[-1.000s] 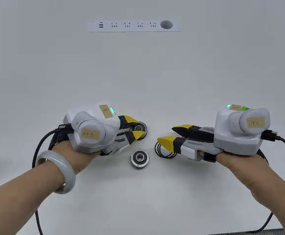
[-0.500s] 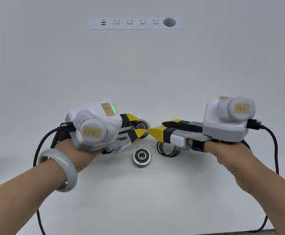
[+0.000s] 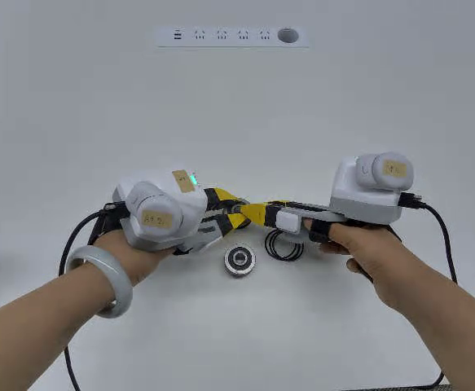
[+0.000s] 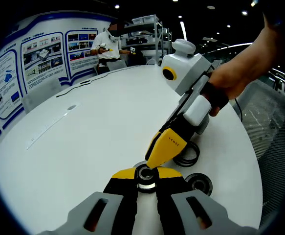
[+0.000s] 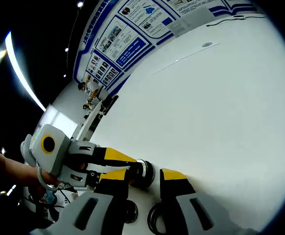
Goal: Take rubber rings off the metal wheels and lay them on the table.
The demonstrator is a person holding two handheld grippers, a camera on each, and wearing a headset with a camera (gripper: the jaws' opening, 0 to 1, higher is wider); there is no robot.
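My left gripper (image 3: 234, 213) (image 4: 146, 172) is shut on a small metal wheel (image 4: 146, 175) (image 5: 143, 173) with a dark rubber ring around its rim, held just above the white table. My right gripper (image 3: 252, 214) (image 5: 144, 178) reaches in from the right, open, with a yellow tip on each side of that wheel. One of its fingertips (image 4: 164, 147) rests against the wheel's rim. A second wheel (image 3: 239, 260) (image 4: 199, 182) lies flat on the table below. A small pile of black rubber rings (image 3: 284, 244) (image 4: 186, 155) lies beside it, under the right gripper.
A white power strip (image 3: 231, 36) lies at the far side of the table. Black cables (image 3: 72, 244) trail from both grippers toward the near edge. In the left gripper view a person (image 4: 108, 41) stands beyond the table's far end.
My right gripper has moved left and rolled over, from above the ring pile up to the wheel that the left gripper holds. The left gripper has stayed where it was.
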